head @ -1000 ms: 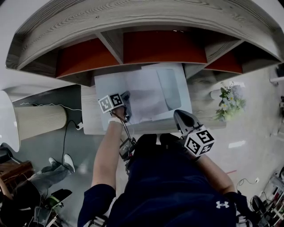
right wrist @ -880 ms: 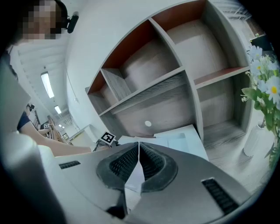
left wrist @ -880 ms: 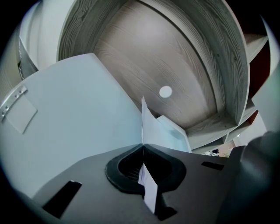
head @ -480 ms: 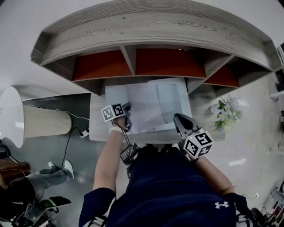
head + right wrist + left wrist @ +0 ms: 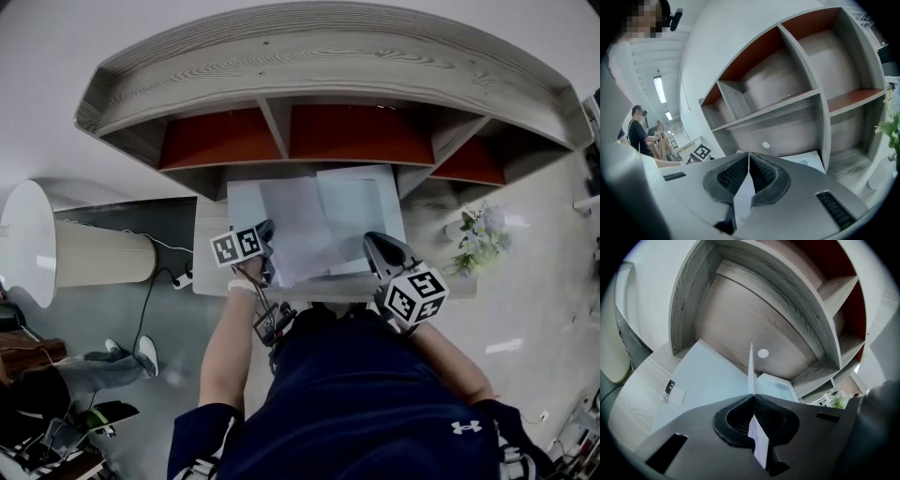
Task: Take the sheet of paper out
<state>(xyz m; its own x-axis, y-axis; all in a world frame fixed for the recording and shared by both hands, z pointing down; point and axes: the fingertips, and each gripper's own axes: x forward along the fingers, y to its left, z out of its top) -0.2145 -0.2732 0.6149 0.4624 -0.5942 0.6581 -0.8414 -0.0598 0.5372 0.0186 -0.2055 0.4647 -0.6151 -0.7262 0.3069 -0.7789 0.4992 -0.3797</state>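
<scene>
On the grey wood-grain bench [image 5: 208,274], under the curved shelf unit with red back panels [image 5: 319,66], the left claw [image 5: 751,395] is pressed together on the near left edge of the thin white sheet of paper [image 5: 298,230]. Its own view shows the sheet standing on edge between the pads. In the head view the sheet lies partly over the pale blue flat folder [image 5: 361,206], so it looks only part of the way out. Further right, the right claw [image 5: 748,153] is also closed with a thin pale layer between its pads, by its place most likely the folder's near right edge, though I cannot be certain.

The risks come from the narrow pinch. If the left pull runs off line with the folder's opening, the sheet could buckle or tear at the pads. If the right hold slips, the folder would slide along with the sheet instead of letting it go. A sharp tug could also draw the paper out of the left pads.
</scene>
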